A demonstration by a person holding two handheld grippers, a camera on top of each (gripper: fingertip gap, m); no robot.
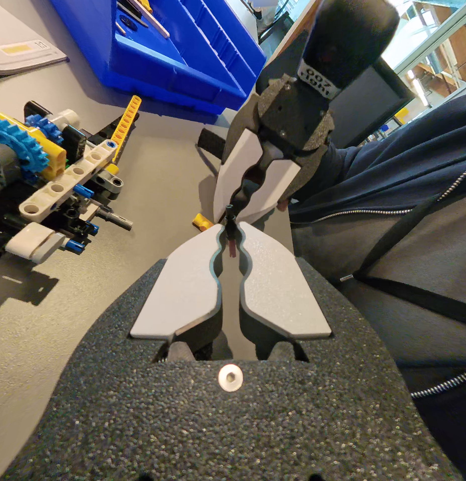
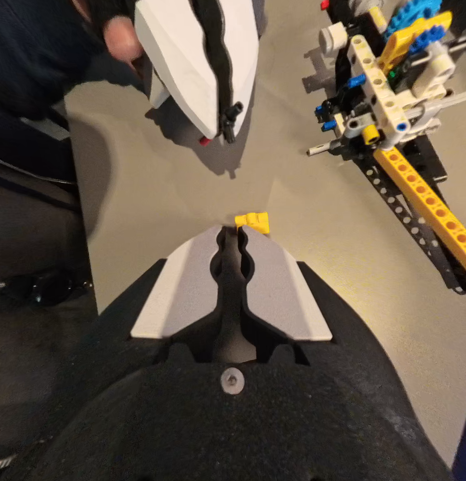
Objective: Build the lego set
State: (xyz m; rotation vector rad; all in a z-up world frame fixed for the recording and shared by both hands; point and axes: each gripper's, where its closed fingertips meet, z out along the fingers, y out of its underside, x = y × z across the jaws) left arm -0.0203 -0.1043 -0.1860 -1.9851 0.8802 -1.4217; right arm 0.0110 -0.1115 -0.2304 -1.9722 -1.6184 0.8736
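The left gripper [image 1: 231, 229] pinches a black pin [image 1: 229, 221]; the right gripper [image 2: 230, 230], slightly parted and empty, may knock it loose.

Lego model [image 1: 44, 177] cut by left edge

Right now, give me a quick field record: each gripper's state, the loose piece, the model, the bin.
left gripper: shut on a small black connector piece with a red tip
right gripper: nearly closed, holding nothing, tips just short of the yellow piece
yellow piece: loose on the grey table
lego model: on the table, untouched
blue bin: behind the model
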